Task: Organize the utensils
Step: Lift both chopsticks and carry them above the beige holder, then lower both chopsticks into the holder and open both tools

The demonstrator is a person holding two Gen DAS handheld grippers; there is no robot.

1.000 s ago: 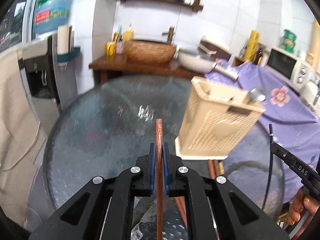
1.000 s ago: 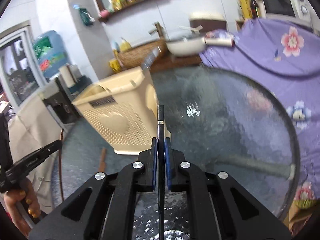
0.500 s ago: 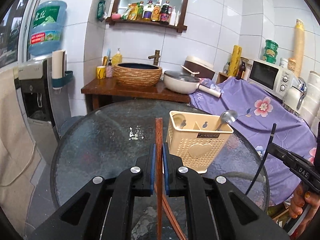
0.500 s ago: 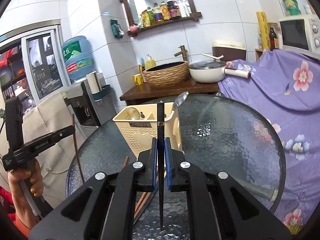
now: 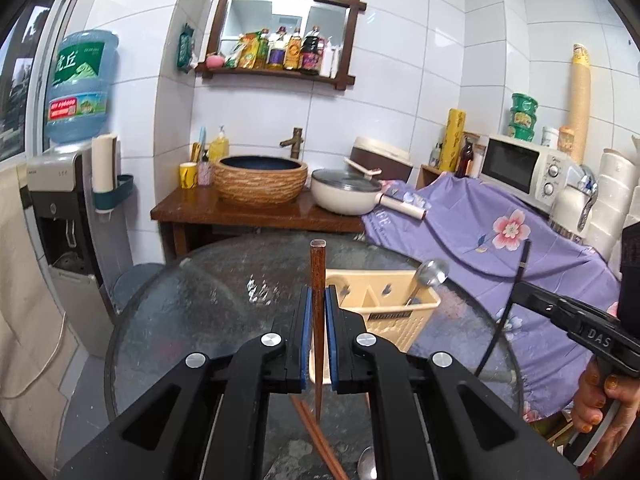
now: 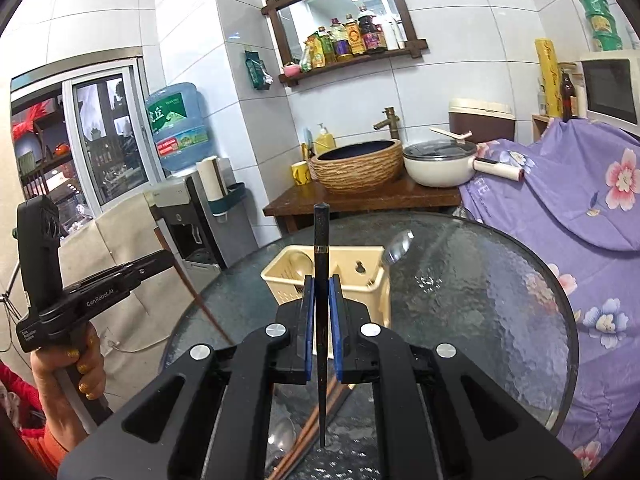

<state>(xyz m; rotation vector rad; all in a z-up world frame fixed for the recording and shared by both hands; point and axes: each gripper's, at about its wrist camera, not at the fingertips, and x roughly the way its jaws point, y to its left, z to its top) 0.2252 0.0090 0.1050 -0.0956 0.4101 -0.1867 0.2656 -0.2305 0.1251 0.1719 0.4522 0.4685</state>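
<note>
My left gripper (image 5: 316,300) is shut on a brown wooden chopstick (image 5: 318,276), held upright above the round glass table (image 5: 208,292). My right gripper (image 6: 321,292) is shut on a black chopstick (image 6: 321,248), also upright. A beige utensil caddy (image 5: 400,316) stands on the table behind both grippers, with a metal spoon (image 5: 430,274) leaning in it; it also shows in the right wrist view (image 6: 360,276). More brown chopsticks (image 5: 316,444) and a spoon (image 5: 366,466) lie on the glass below the left gripper. The left gripper shows at the left of the right wrist view (image 6: 120,276).
Behind the table stands a wooden counter (image 5: 256,212) with a woven basin (image 5: 260,178) and a white pot (image 5: 346,196). A purple floral cloth (image 5: 500,236) covers furniture at the right, with a microwave (image 5: 524,168). A water dispenser (image 5: 68,216) stands at the left.
Both grippers have risen and pulled back from the caddy, each still holding its chopstick. The caddy now looks smaller and lower in both views.
</note>
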